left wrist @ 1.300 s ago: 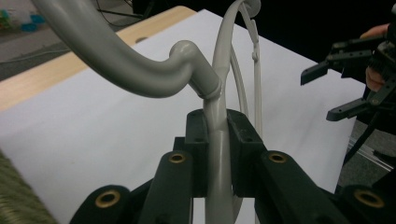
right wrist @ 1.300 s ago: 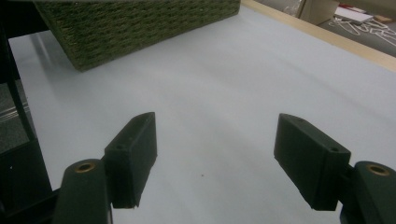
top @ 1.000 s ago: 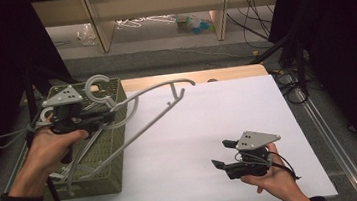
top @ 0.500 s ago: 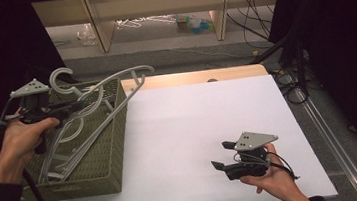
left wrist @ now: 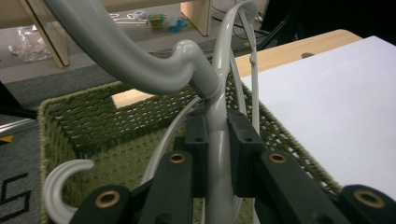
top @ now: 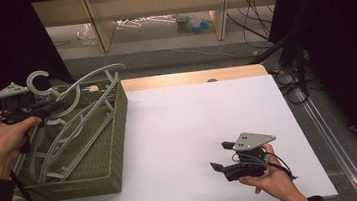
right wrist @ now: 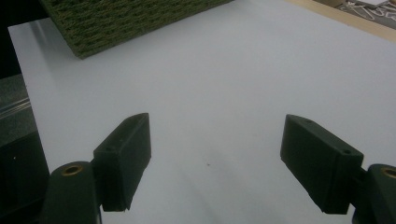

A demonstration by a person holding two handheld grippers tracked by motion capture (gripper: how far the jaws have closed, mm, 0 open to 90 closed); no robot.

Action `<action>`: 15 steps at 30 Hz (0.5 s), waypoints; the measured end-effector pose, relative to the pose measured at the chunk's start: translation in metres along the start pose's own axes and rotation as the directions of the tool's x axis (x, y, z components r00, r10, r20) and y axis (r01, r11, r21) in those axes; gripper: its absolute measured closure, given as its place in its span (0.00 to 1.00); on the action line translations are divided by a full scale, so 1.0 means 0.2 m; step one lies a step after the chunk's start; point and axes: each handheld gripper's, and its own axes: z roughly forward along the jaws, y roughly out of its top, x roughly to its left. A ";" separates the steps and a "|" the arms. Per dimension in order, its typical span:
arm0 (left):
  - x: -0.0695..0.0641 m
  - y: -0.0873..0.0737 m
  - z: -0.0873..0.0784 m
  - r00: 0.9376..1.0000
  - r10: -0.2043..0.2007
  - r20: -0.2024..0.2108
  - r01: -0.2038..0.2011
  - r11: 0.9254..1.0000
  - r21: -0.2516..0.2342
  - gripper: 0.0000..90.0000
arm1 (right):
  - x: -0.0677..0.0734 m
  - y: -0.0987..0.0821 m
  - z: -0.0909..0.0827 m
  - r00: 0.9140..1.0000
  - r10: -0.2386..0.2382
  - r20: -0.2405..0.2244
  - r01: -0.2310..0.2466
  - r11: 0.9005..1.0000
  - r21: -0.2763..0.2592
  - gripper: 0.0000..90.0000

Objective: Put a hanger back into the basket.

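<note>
My left gripper (top: 58,107) is shut on a grey plastic hanger (top: 89,76), gripping it just below the hook, over the left part of a green woven basket (top: 116,137). In the left gripper view both pads (left wrist: 243,140) press on the hanger's stem (left wrist: 217,140), and its hook (left wrist: 126,60) curves away above. Several more grey hangers (top: 60,143) lie in the basket. My right gripper (top: 222,156) rests low over the white sheet (top: 192,109) at the front right. Its jaws (right wrist: 215,149) have just been opening and stand open with nothing between them.
The basket's corner (right wrist: 130,23) lies far ahead of the right gripper. The wooden table edge (top: 189,77) runs along the back of the sheet. Behind it stands a low shelf (top: 156,7) with clutter on the floor. Cables (top: 290,78) hang at the right.
My left hand has carried the hanger leftward, from reaching out over the white sheet to lying over the basket. The right hand has stayed put, and its jaws stand slightly wider.
</note>
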 end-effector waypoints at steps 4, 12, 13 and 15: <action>0.04 -0.03 0.01 1.000 -0.014 -0.020 0.015 1.000 0.010 0.88 | 0.00 0.00 0.00 1.000 0.003 0.001 -0.003 1.000 0.001 0.28; 0.12 -0.07 0.03 0.999 -0.013 -0.049 0.014 1.000 0.022 0.88 | 0.00 0.00 0.01 1.000 0.007 -0.002 -0.007 1.000 0.007 0.28; 0.12 -0.08 0.04 0.998 -0.013 -0.053 0.014 1.000 0.025 0.88 | 0.00 0.00 0.01 1.000 0.005 -0.001 -0.005 1.000 0.009 0.28; 0.13 -0.10 0.05 0.999 -0.001 -0.045 0.002 0.999 0.039 0.88 | 0.00 0.00 0.01 1.000 0.005 -0.001 -0.005 1.000 0.009 0.28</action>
